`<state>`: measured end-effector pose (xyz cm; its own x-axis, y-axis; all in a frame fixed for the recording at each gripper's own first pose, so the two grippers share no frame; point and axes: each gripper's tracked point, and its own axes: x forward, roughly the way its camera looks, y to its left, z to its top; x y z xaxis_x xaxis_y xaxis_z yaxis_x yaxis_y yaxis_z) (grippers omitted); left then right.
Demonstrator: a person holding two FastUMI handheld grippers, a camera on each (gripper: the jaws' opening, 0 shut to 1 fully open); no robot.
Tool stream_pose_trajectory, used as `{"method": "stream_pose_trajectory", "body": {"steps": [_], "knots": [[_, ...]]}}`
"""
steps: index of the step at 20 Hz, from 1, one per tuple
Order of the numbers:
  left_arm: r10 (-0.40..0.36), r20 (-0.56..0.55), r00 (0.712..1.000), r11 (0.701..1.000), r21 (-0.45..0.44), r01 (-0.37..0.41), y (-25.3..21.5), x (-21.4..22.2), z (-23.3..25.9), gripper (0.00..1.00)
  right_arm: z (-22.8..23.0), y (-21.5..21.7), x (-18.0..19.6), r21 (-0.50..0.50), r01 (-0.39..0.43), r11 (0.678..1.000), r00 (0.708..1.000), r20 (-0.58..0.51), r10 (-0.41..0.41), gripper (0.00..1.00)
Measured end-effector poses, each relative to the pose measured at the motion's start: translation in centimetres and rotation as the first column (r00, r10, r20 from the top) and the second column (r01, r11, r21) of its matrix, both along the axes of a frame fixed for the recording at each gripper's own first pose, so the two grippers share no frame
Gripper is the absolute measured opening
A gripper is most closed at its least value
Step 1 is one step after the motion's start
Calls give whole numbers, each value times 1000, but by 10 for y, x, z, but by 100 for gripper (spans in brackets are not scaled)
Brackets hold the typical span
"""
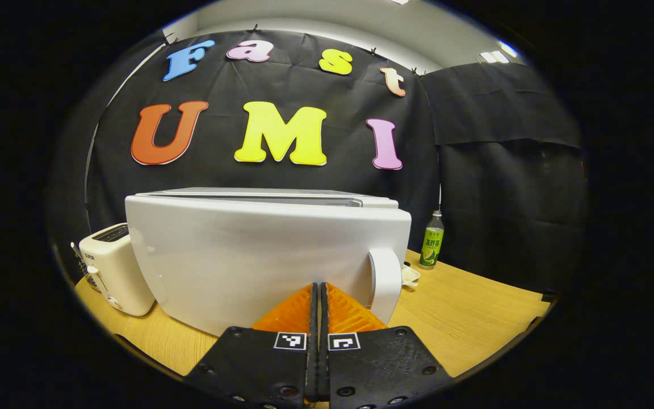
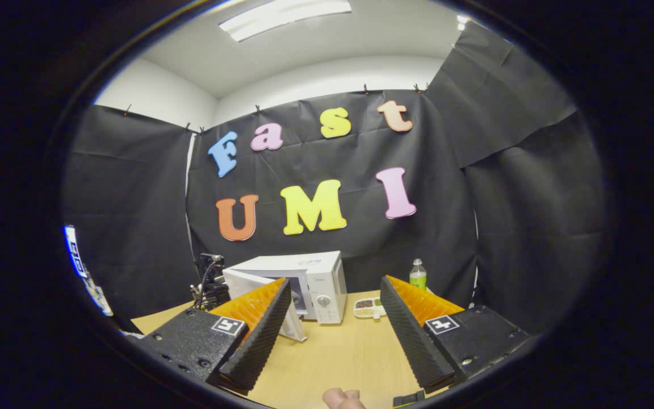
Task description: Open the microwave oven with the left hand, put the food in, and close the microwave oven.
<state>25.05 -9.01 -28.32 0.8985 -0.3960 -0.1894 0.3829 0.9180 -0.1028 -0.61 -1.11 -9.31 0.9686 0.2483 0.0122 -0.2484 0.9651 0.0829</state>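
We see the microwave [image 2: 304, 284] near the desk's [image 2: 338, 352] back edge, its door [image 1: 259, 255] swung partly open, so we judge loading comes next. Our left gripper [image 1: 318, 295] is pressed shut, empty, at the door's face beside the handle [image 1: 386, 284]. Our right gripper [image 2: 332, 318] gapes wide, empty; the food tray [image 2: 368, 307] waits beside the microwave.

The left gripper [image 1: 318, 295] carried two black, rough-textured plates at its base, studded with dark screws, and each plate bore a small square black-and-white marker near the inner edge. Its fingers were ribbed wedges. The right gripper [image 2: 332, 318] was built the same way: black plates with screws, one square marker apiece, ridged inner faces. What was probably a fingertip [image 2: 343, 399] showed at the bottom edge.
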Motion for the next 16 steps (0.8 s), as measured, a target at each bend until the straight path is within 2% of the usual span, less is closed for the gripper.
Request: {"method": "stream_pose_trajectory", "body": {"steps": [6,9,10,11,12,13,14,16], "knots": [[37,-44,998,999,6,-37,-16,31,-7,0,-6,-1,3,29,-15,999,1000,-8,15,91],[74,-32,997,997,-25,-74,-23,52,-8,0,-10,-4,6,41,-21,999,1000,-7,21,91],[100,-23,995,995,-27,-101,-21,61,-9,0,-8,-3,7,48,-30,998,1000,2,30,100],[128,-17,992,992,-19,-129,-18,71,-11,0,-9,-2,6,55,-39,998,999,7,38,91],[150,-28,988,989,-7,-150,-16,76,-15,0,-9,-1,6,60,-45,997,999,11,44,91],[153,-27,988,988,-22,-154,-18,78,-15,0,-11,-1,6,58,-51,997,999,12,50,100],[146,-28,989,988,-36,-147,-19,79,-13,1,-11,-1,6,55,-54,997,998,12,54,91],[149,-37,988,988,-22,-150,-16,85,-18,1,-13,-5,10,51,-45,998,999,10,45,91]]}}
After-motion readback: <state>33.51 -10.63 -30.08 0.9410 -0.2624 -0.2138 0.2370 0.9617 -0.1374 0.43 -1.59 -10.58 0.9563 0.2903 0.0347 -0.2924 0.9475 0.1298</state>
